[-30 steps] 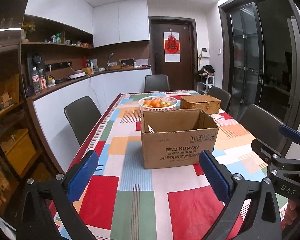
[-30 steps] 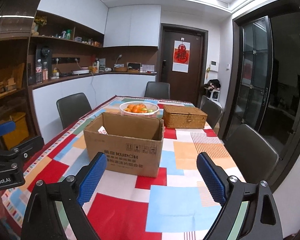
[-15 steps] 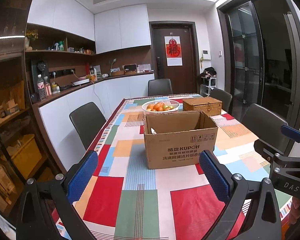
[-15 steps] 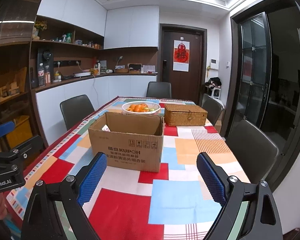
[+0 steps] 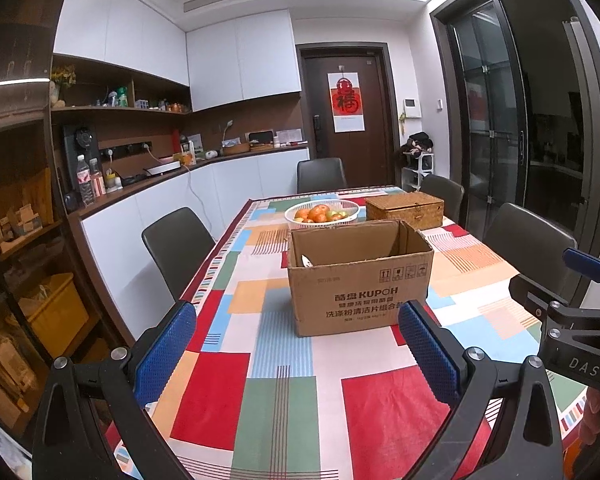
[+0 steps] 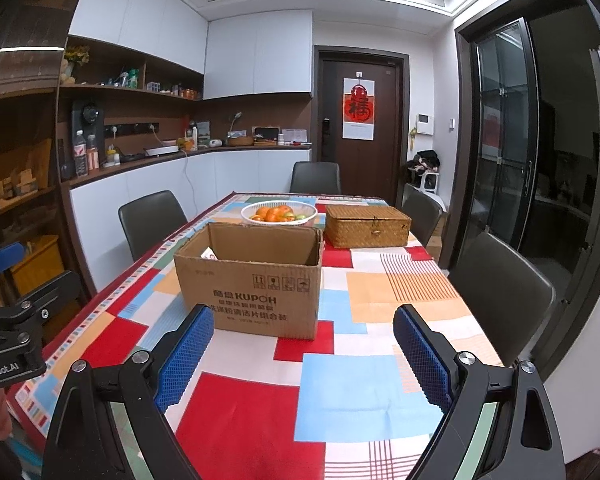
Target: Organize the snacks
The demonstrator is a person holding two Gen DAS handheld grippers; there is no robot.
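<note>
Both my grippers have drawn back and risen since a second ago, so the cardboard box (image 5: 360, 276) sits farther off.

My left gripper (image 5: 296, 356) and right gripper (image 6: 302, 356) hang spread and empty above the bench (image 6: 352, 384). One white packet (image 6: 208, 254) peeks inside the box; whether sorting is starting or ending, I can't judge.

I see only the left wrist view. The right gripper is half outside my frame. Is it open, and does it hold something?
Observer: In the right wrist view the right gripper is open, and nothing sits between its blue pads.
Operator: Inside the cardboard box I see only a white tip. What is it?
Observer: The right wrist view shows a white packet with red print, standing at the left end of the cardboard box. I cannot tell more.
</note>
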